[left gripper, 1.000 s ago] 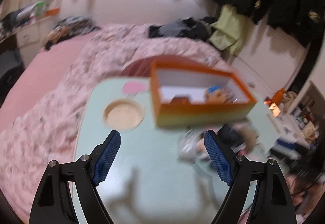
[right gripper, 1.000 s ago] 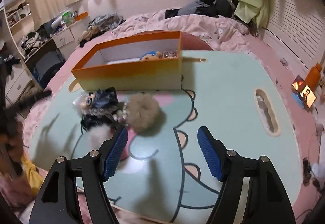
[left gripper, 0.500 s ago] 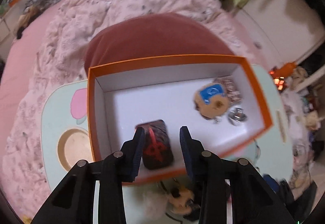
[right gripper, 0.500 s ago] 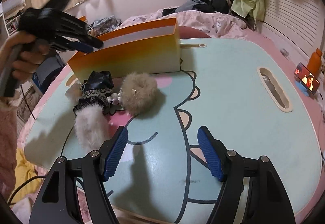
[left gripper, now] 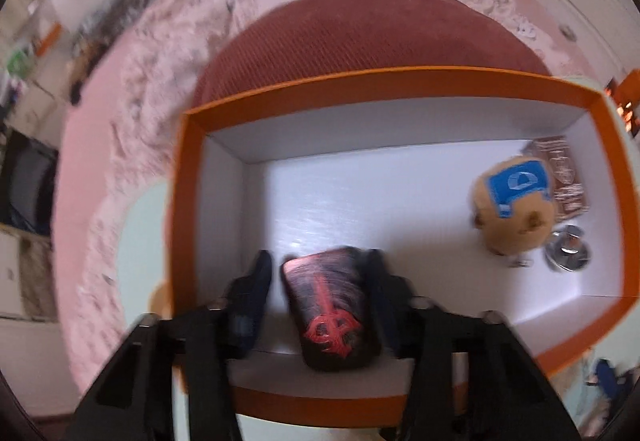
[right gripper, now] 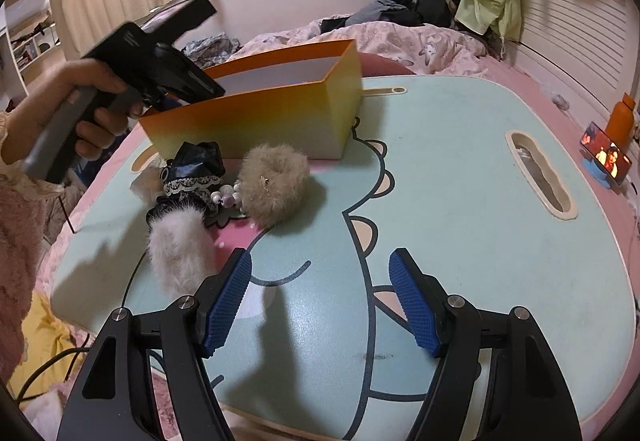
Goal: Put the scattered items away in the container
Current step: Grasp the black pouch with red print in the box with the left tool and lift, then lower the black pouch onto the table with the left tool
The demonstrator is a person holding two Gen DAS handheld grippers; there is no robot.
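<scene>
The orange box with a white inside fills the left wrist view. A black pouch with a red emblem lies at its near left end. My left gripper points down into the box with the pouch between its jaws. The jaws are opening, and a sliver of white floor shows beside the left finger. My right gripper hovers open and empty over the mint table. Ahead of it on the left lie a white fur piece, a beige fluffy scrunchie, a black lace item and a bead bracelet.
At the box's right end lie a tan plush with a blue cap, a silver trinket and a brown card. A hand holds the left tool over the box. A phone and an orange bottle stand off the table's right.
My left gripper swung forward over the box and tipped down into it, narrowing from wide open to around the black pouch, then parting slightly. The right gripper stayed almost still.
</scene>
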